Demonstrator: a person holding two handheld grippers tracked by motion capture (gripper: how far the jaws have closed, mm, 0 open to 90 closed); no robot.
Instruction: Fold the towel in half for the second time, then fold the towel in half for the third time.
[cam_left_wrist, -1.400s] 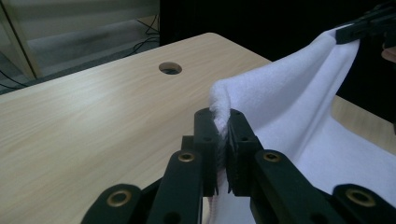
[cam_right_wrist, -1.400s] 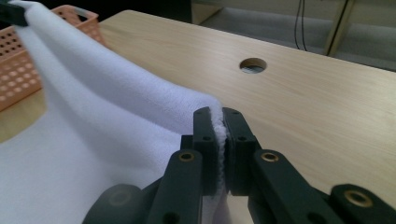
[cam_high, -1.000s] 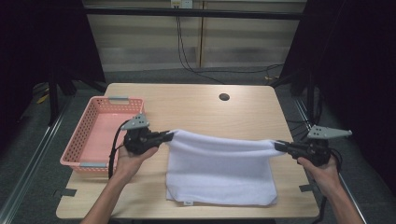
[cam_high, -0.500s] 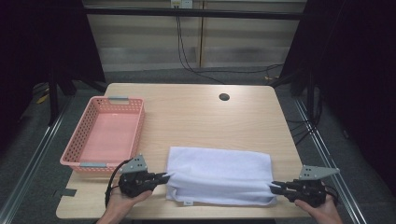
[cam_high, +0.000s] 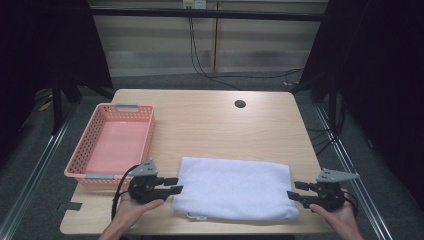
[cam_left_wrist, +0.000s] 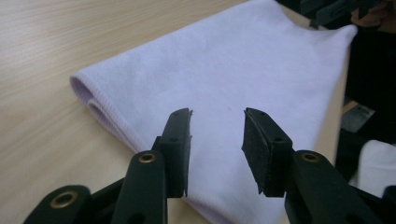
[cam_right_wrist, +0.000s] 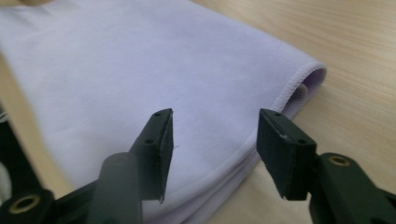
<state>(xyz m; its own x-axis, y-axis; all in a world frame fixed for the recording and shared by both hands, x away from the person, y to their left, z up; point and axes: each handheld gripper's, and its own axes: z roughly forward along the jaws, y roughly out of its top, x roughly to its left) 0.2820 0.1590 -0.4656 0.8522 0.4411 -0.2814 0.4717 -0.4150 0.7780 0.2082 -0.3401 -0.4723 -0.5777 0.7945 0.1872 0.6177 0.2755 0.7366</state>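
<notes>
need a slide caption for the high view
Folded white towel on the table, open left gripper and right gripper at its ends.

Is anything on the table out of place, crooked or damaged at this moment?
Nothing stands out. The folded white towel lies flat near the front edge of the table, its layers roughly even. The pink basket sits upright at the left with nothing in it. No spill or damage is visible.
</notes>
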